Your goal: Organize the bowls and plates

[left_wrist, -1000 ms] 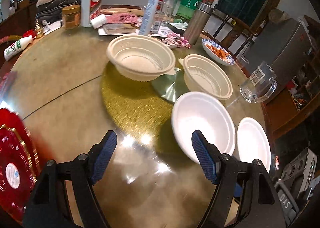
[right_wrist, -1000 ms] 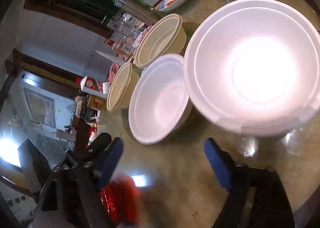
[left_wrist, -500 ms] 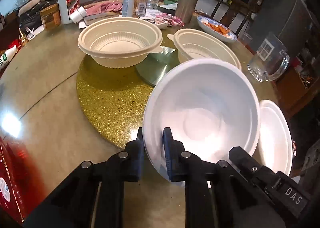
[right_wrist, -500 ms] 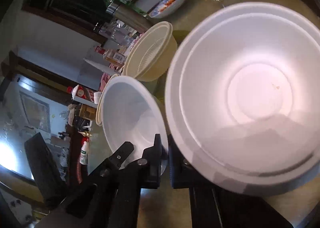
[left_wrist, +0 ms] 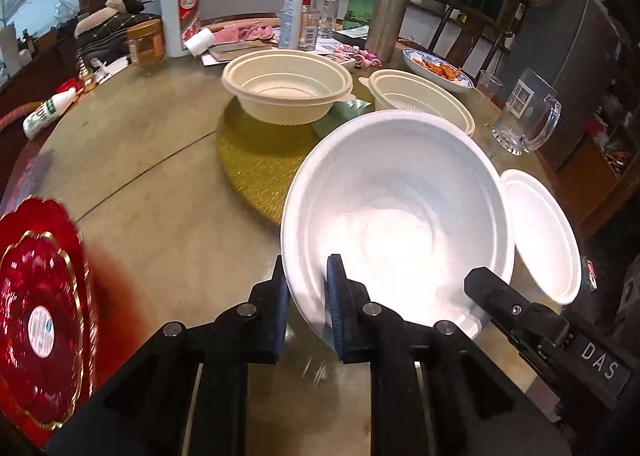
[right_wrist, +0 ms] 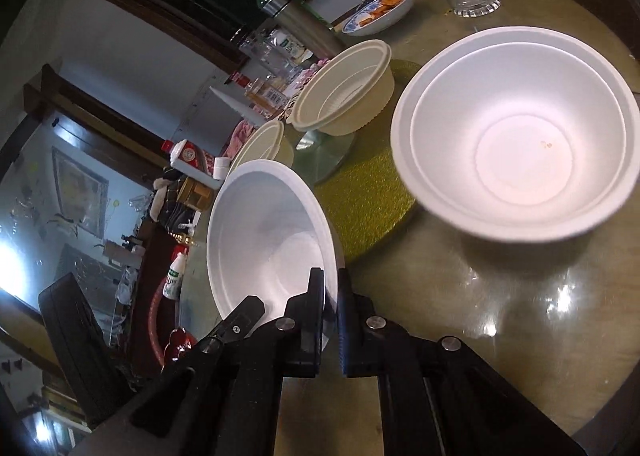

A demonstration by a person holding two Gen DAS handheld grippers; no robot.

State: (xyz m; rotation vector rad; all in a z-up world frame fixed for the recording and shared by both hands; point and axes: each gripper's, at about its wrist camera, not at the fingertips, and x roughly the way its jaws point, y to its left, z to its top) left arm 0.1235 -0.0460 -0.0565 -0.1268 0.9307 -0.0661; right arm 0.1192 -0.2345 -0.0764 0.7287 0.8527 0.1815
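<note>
A white foam bowl [left_wrist: 396, 215] hangs tilted over the near edge of the gold mat [left_wrist: 256, 151]. My left gripper [left_wrist: 306, 280] is shut on its near left rim. My right gripper [right_wrist: 330, 284] is shut on the rim of the same bowl [right_wrist: 272, 236]; its black arm [left_wrist: 520, 312] comes in from the right. Two nested white bowls [right_wrist: 516, 135] sit just to the right, seen edge-on in the left wrist view [left_wrist: 540, 232]. Two cream plastic bowls [left_wrist: 288, 95] [left_wrist: 420, 99] stand farther back on the mat.
A red plate with gold trim [left_wrist: 36, 316] lies at the near left. A glass mug [left_wrist: 524, 115] and a blue-rimmed dish of food [left_wrist: 436, 69] stand at the right rear. Bottles, a steel flask [left_wrist: 386, 19] and jars crowd the far side of the round table [left_wrist: 132, 159].
Both grippers were open a second ago and have since shut on the white bowl's rim. The bowl has come up off the table and tilted toward me.
</note>
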